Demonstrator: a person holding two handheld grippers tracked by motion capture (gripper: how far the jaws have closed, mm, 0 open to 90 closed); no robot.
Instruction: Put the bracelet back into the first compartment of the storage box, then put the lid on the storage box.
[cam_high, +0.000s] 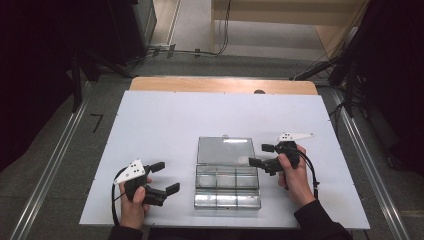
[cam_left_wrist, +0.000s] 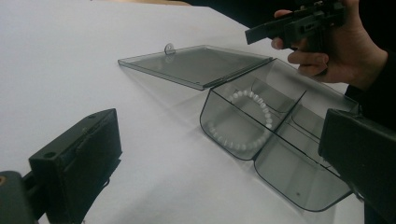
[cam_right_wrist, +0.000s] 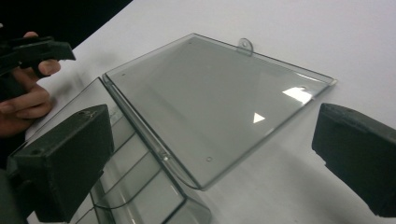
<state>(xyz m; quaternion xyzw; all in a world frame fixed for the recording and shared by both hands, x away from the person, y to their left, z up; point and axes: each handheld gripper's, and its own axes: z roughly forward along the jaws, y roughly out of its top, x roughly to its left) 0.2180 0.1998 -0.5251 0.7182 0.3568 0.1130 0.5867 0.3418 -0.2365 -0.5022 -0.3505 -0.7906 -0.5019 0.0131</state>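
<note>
A clear plastic compartment box (cam_high: 227, 192) lies mid-table, its lid (cam_high: 226, 150) folded flat on the far side. The left gripper view shows a white bead bracelet (cam_left_wrist: 243, 119) in the compartment beside the hinge, at the box end (cam_left_wrist: 280, 168) nearest that gripper. My left gripper (cam_high: 166, 177) is open and empty, a short way left of the box. My right gripper (cam_high: 260, 154) is open too, just off the lid's right edge. In the right gripper view the lid (cam_right_wrist: 210, 102) lies between and beyond the jaws, untouched.
The box rests on a white board (cam_high: 165, 120) over a wooden table (cam_high: 200, 84). A person's hands hold both grippers near the front edge. Cables and dark stands sit on the floor beyond the table.
</note>
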